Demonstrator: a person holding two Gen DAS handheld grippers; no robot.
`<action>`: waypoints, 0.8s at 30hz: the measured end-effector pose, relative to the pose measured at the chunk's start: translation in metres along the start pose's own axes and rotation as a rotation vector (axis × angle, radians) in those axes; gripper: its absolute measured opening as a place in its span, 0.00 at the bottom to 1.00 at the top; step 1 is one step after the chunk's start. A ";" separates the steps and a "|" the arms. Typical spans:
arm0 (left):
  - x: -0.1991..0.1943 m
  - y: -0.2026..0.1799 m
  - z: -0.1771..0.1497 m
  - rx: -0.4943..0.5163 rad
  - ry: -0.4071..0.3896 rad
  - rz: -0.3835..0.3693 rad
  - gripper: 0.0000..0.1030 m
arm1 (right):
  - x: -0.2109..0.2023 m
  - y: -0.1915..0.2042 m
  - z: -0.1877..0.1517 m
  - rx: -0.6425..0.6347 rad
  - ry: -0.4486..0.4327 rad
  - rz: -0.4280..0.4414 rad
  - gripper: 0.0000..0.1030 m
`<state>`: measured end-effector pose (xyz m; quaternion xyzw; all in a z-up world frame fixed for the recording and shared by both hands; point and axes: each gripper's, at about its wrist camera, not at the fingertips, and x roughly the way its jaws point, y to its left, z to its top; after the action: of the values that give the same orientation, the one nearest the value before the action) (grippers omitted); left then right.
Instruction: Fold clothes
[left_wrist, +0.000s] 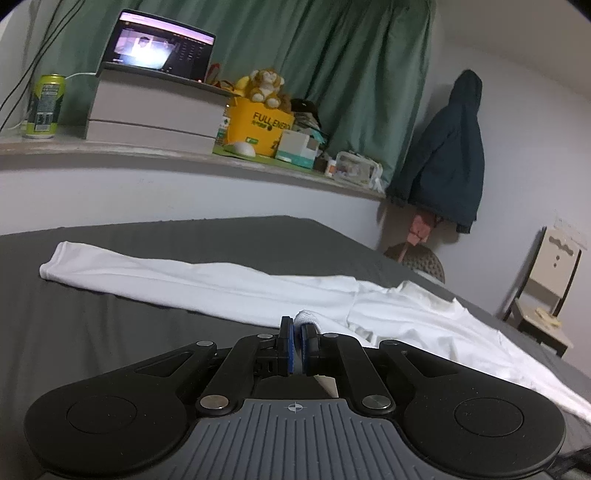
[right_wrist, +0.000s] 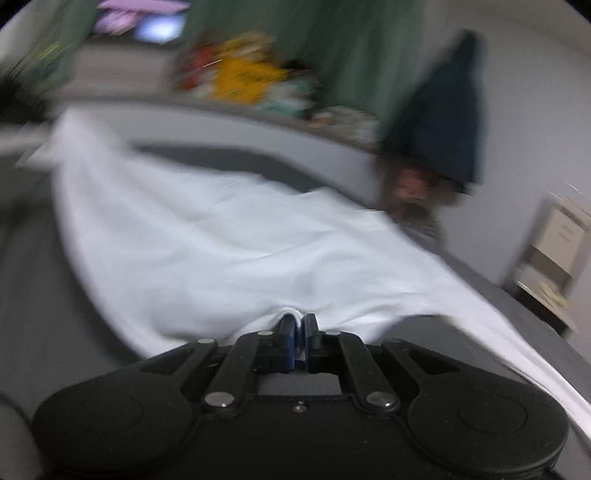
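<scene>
We see the white garment (left_wrist: 229, 291) spread across the frame's middle on the dark bed (left_wrist: 110, 339). The left gripper (left_wrist: 297, 332) and right gripper (right_wrist: 299, 328) each pinch its cloth.

One white shirt (left_wrist: 258, 291) lies on one grey bed (left_wrist: 110, 350). On the ledge (left_wrist: 110, 147) behind: one laptop (left_wrist: 159, 44), one can (left_wrist: 45, 107), one yellow box (left_wrist: 258, 125), one plush toy (left_wrist: 266, 86). One jacket (left_wrist: 447, 158) hangs; one chair (left_wrist: 546, 288) stands.
</scene>
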<state>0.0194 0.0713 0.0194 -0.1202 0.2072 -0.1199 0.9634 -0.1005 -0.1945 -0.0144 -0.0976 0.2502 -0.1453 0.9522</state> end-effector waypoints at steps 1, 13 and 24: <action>0.000 0.000 -0.001 -0.001 0.001 -0.003 0.05 | -0.008 -0.021 0.007 0.064 -0.015 -0.034 0.05; 0.017 -0.003 -0.015 0.011 0.058 0.001 0.05 | 0.025 -0.154 -0.042 0.610 0.165 0.119 0.04; 0.032 0.003 -0.028 -0.036 0.108 0.028 0.05 | 0.016 -0.163 -0.079 0.974 0.175 0.194 0.43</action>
<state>0.0361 0.0596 -0.0184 -0.1277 0.2626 -0.1091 0.9502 -0.1644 -0.3617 -0.0466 0.3943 0.2403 -0.1635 0.8718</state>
